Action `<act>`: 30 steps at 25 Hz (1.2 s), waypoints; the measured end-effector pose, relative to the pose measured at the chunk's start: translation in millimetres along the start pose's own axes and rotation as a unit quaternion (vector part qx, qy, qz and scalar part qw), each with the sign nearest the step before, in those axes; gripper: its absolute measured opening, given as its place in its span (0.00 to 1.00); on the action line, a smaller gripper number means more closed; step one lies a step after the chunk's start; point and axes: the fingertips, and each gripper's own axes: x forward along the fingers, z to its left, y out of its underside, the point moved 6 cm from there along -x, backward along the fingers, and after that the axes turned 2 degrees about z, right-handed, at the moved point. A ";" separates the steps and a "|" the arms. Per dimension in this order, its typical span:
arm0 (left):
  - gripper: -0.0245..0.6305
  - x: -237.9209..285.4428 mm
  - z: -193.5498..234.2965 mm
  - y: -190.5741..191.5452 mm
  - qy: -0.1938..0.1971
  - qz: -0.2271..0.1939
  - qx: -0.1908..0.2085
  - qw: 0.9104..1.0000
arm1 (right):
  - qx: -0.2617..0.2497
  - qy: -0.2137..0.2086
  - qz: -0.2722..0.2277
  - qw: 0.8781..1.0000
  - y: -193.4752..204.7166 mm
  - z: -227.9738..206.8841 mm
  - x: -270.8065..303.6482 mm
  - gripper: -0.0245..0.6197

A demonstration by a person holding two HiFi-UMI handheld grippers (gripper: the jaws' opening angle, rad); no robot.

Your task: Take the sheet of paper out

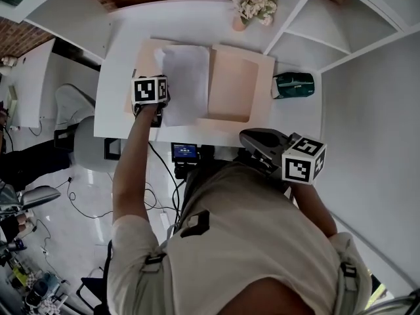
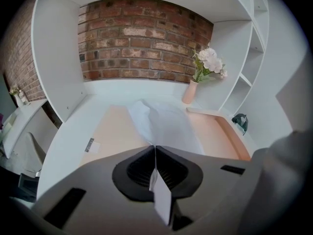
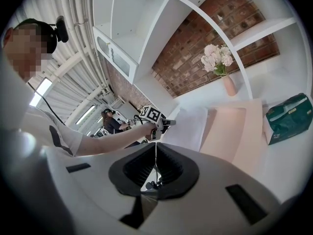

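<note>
left gripper (image 2: 155,150) clamped shut on near edge of sheet of paper (image 2: 166,124), white strip poking out behind pressed jaws. sheet bows up toward gripper, rest lying over left half of open peach folder (image 1: 230,87) on white desk (image 1: 121,64). right gripper (image 3: 155,153) closed, nothing between jaws, held off desk's near edge beside person's torso. green packet (image 1: 293,84) right of folder; flower vase (image 1: 251,5) at desk's back.

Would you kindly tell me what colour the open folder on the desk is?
Pale peach; the folder shows best in the head view.
</note>
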 end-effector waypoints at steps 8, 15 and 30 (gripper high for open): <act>0.07 -12.2 14.9 5.8 -0.001 -0.018 -0.012 1.000 | -0.009 -0.004 0.014 1.000 4.2 8.5 12.7 0.08; 0.07 -32.7 29.4 10.3 0.003 -0.042 -0.019 0.999 | -0.012 -0.011 0.018 1.000 6.4 24.1 29.3 0.08; 0.07 -81.5 52.5 1.0 0.032 -0.093 -0.013 0.995 | -0.003 -0.030 0.020 0.999 11.2 42.5 73.4 0.08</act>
